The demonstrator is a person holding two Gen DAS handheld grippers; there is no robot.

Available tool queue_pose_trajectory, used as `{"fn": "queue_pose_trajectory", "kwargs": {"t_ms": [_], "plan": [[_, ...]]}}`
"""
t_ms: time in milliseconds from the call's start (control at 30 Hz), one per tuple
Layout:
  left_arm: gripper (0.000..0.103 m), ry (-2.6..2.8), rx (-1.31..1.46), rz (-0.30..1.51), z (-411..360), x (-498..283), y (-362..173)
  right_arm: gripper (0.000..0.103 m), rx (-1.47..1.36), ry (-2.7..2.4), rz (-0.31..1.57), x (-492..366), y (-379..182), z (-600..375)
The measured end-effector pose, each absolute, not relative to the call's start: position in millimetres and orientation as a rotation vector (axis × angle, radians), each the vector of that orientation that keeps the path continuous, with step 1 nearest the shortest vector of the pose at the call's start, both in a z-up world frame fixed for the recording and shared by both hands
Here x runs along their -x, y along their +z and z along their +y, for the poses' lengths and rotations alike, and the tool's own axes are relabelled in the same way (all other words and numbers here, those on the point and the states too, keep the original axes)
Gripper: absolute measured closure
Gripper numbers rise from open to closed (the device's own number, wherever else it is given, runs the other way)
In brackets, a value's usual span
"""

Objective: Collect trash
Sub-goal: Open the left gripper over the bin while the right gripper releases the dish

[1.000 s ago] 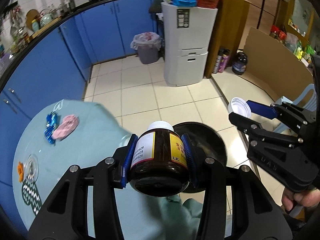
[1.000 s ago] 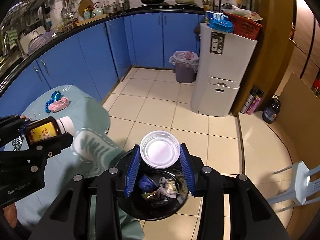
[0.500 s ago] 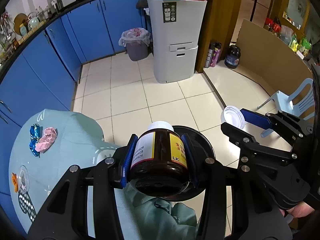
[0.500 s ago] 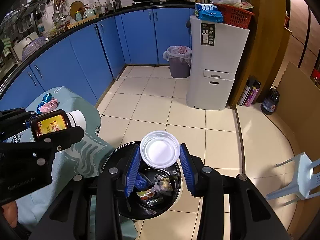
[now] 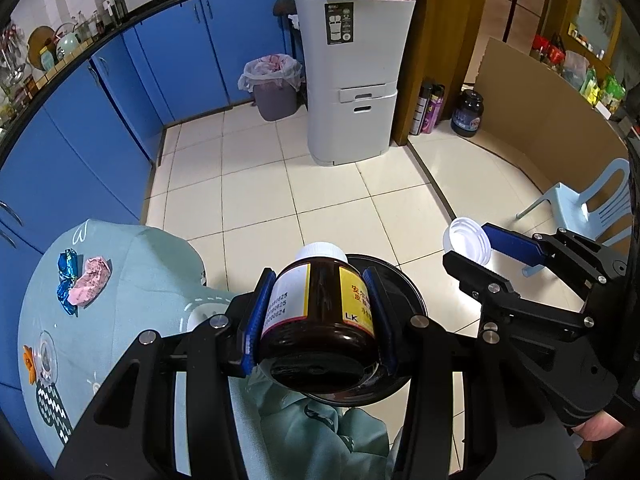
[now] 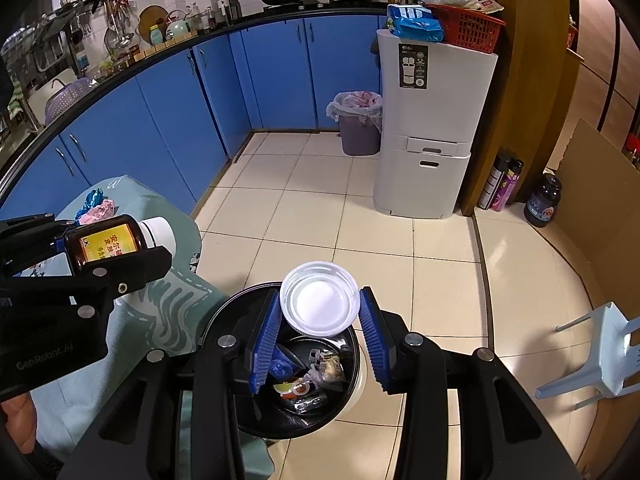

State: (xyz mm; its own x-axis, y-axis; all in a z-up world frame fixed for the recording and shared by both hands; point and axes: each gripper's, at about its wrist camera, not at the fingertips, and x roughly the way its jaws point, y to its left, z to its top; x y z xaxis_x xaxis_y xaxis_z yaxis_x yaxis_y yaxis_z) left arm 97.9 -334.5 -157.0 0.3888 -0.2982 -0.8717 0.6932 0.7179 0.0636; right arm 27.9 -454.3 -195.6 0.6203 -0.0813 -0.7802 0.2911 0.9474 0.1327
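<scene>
Both grippers drifted over the black bin, jaws clamped on "LK"-labelled bottle and white lid.

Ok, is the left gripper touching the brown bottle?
Touching. The left wrist view shows both blue pads of the left gripper pressed against the sides of the brown bottle, holding it up.

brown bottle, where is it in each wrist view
Left wrist: brown bottle low in the centre, clamped between the left gripper pads, white cap pointing away.
Right wrist: bottle at the left edge, sideways in that gripper.
Shared landmark: black bin, under the bottle in the left view, bottom centre in the right view.
</scene>
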Motion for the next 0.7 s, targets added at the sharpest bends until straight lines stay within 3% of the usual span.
{"fn": "queue_pose_trajectory", "kwargs": {"t_ms": [633,700], "plan": [[0.056,-0.658,-0.446,0.964,-334.3,-99.3,-148.4,0.064,-0.268,-0.195,0.883,-31.5,-196.8,-451.7],[0.048,-0.658,-0.442,0.969,-333.6,-99.8,-147.8,0.064,-0.272,-0.192,0.884,-31.9,-197.2,-451.7]]}}
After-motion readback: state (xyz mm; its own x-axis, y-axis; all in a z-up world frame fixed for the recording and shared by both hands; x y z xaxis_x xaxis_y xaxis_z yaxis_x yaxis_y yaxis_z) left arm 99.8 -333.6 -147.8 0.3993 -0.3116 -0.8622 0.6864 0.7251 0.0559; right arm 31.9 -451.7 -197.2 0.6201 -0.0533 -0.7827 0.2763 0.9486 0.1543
